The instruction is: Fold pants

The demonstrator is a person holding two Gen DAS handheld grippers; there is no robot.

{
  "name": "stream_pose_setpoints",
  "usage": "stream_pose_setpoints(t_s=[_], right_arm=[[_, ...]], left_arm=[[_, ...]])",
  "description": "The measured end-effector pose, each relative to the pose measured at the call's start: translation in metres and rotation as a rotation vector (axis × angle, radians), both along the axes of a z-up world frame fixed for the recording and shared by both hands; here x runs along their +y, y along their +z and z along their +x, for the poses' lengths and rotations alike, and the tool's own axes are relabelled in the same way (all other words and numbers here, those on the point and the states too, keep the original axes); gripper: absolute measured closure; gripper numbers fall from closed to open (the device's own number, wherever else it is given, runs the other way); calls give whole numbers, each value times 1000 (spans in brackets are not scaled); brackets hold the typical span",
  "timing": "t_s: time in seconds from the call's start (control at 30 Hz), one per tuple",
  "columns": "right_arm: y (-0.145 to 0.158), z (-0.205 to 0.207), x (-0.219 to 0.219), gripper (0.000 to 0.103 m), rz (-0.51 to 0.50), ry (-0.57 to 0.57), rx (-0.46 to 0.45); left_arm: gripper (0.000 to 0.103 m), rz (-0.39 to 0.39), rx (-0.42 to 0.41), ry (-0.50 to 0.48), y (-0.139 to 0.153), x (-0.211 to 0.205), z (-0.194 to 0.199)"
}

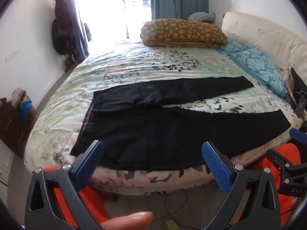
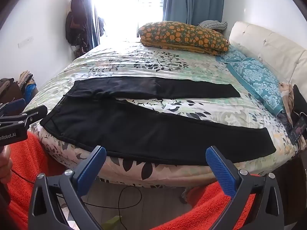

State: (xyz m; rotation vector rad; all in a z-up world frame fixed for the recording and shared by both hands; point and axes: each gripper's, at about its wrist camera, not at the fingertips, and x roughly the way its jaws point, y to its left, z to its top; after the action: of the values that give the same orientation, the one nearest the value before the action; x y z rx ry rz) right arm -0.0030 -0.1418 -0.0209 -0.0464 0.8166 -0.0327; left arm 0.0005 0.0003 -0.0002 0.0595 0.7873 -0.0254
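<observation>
The black pants (image 1: 172, 132) lie flat and unfolded on the bed (image 1: 134, 63), legs apart in a V, waistband toward the left. The left gripper (image 1: 152, 153) hangs short of the bed's near edge, fingers spread wide and holding nothing; the near leg lies just beyond its fingertips. The right gripper (image 2: 155, 158) hangs likewise, fingers spread and empty, that same leg's near hem just past them. An orange-patterned pillow (image 2: 182, 36) sits far beyond both.

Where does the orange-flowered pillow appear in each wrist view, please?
Left wrist: the orange-flowered dark green pillow lies top centre, at the far end of the bed.
Right wrist: the pillow lies top centre too.
Shared landmark: the black pants spread flat in front of it.
</observation>
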Motion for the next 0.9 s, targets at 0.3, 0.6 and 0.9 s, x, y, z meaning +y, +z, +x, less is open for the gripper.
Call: stream_pose_setpoints(t_s=[0.3,0.6,0.9], right_arm=[[-10,4,5,0,8,20,43],[-6,4,-1,0,41,3,11],[2,2,-19,0,141,-75,-58]], left_arm=[[1,14,2,-12,-1,-3,-1],[1,31,-12,-18,-3,-3,-6],[1,28,-8,-5,-3,0,-6]])
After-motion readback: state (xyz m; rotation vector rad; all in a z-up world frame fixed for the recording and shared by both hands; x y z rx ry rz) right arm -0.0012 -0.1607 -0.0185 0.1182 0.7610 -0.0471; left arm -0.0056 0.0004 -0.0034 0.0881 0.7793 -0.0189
